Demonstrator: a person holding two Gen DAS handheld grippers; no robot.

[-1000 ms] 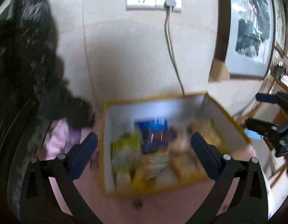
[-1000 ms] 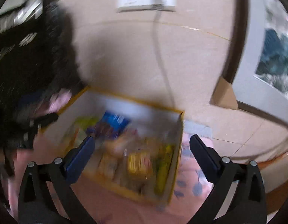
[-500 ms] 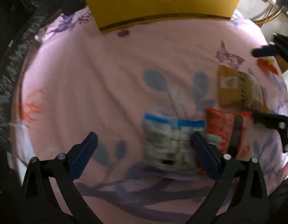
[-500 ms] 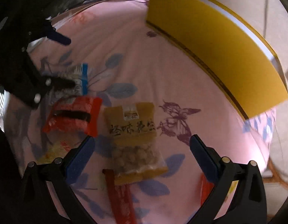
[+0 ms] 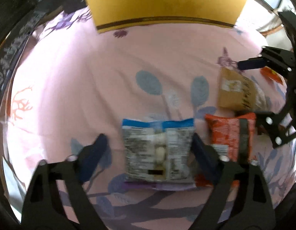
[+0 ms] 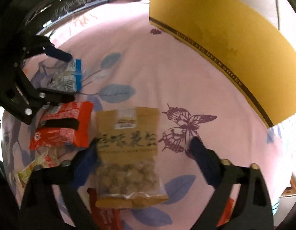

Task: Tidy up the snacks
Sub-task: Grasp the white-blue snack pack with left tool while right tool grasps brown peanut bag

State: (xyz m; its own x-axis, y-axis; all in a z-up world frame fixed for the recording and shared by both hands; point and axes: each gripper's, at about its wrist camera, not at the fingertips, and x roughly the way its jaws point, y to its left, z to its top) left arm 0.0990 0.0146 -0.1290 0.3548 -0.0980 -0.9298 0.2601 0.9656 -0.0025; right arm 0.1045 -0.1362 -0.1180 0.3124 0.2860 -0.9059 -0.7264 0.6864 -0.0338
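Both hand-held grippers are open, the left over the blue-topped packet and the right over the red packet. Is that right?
Not quite. The right hand-held gripper is open over the tan peanut packet, not the red packet, which lies beside it; the right wrist view shows this. The left hand-held gripper is indeed open over the blue-topped packet.
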